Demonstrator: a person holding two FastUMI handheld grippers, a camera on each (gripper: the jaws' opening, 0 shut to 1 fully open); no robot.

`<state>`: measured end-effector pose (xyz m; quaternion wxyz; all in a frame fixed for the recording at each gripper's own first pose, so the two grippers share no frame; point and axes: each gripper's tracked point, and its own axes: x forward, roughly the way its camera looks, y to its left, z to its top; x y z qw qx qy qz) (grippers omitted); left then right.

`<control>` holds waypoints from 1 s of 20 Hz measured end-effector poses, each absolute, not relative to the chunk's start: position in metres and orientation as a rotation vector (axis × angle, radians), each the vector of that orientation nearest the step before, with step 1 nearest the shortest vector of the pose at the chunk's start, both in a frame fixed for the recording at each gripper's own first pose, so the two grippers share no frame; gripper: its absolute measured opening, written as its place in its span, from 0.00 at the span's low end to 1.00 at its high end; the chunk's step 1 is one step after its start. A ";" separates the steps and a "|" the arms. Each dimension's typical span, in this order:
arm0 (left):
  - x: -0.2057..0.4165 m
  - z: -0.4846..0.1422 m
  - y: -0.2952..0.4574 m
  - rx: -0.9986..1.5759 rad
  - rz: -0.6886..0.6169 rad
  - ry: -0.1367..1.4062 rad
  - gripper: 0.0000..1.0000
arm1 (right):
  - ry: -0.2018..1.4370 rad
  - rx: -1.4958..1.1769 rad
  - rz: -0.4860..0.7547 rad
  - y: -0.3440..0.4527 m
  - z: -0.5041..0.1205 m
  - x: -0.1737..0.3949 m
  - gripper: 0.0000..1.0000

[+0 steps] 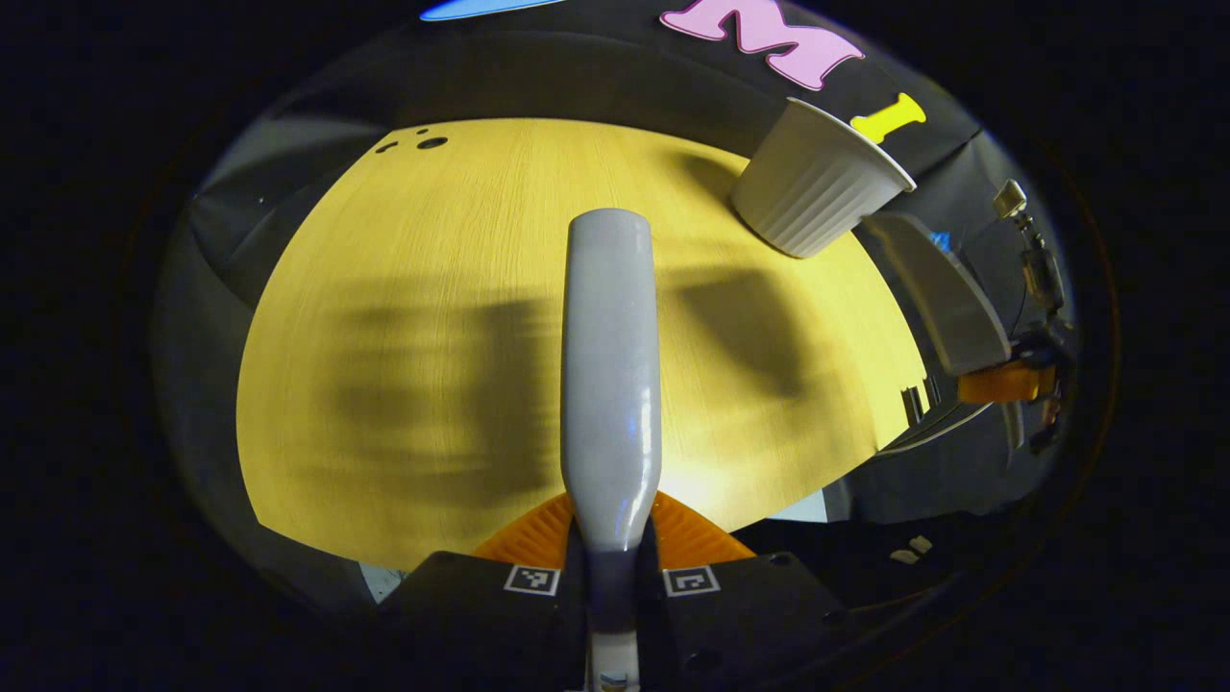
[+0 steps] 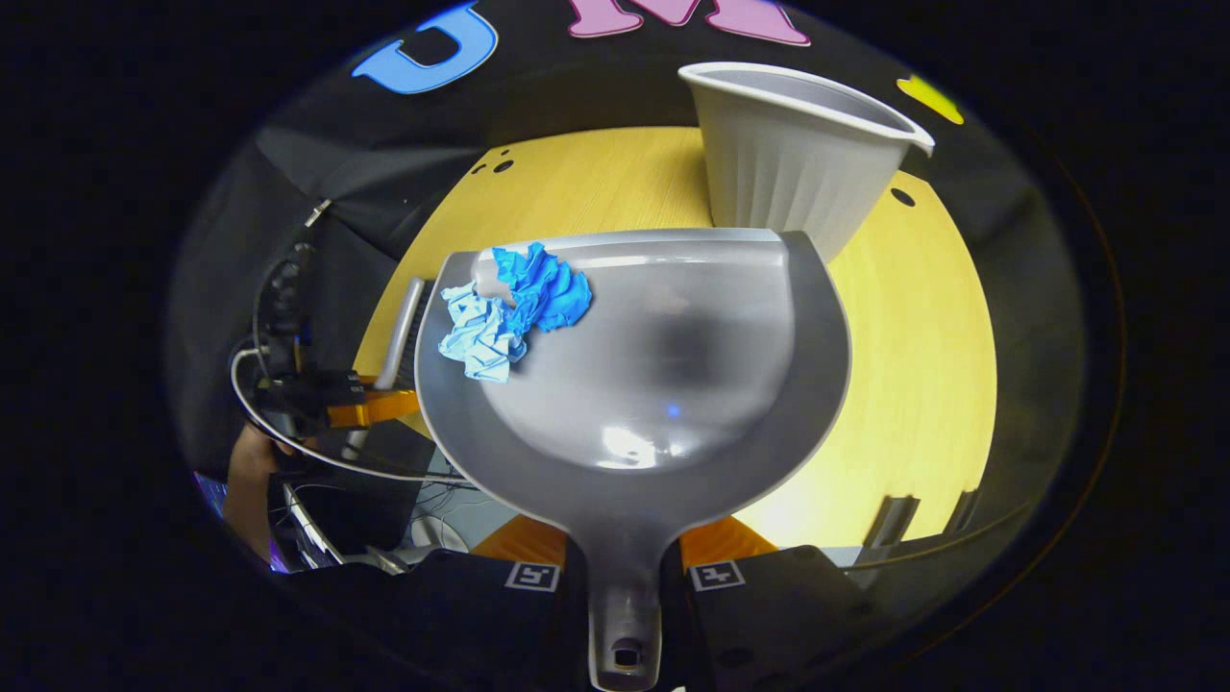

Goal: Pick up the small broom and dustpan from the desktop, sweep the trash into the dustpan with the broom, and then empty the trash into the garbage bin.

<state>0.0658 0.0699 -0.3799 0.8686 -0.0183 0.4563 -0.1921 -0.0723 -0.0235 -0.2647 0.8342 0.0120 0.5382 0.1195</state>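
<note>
Left gripper view. The left gripper [image 1: 612,567] is clamped on the grey handle of the small broom [image 1: 611,375], both fingers pressing its sides; the handle runs straight ahead, out over the wooden desktop [image 1: 404,288]. The bristle end cannot be made out. The white ribbed garbage bin [image 1: 817,183] stands near the desktop's far right corner. Just right of it, past the right edge, the dustpan [image 1: 947,298] shows side-on, carried by the other gripper.

Right gripper view. The right gripper [image 2: 623,577] is closed on the dustpan's [image 2: 653,384] handle, both fingers against it. The pan is held above the desktop [image 2: 922,365], its front lip just beside the garbage bin [image 2: 798,154], which sits near the far edge. Crumpled blue paper trash [image 2: 514,308] lies in the pan at its front left corner, close to the lip. The bin's inside is hidden from here, so its contents cannot be told.

Judgement: sweeping looks done; the step in hand is emptying. To do it well, bring the pan's lip over the bin's rim before tipping, and tilt forward slowly. The paper sits off-centre to the left, so aim that corner over the opening or it may drop outside. Keep the broom clear of the bin; the bin looks light and could tip if bumped.
</note>
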 end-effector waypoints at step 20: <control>0.096 -0.308 0.053 -0.093 -0.244 0.848 0.28 | 0.910 -0.221 0.150 -0.105 -0.182 0.012 0.34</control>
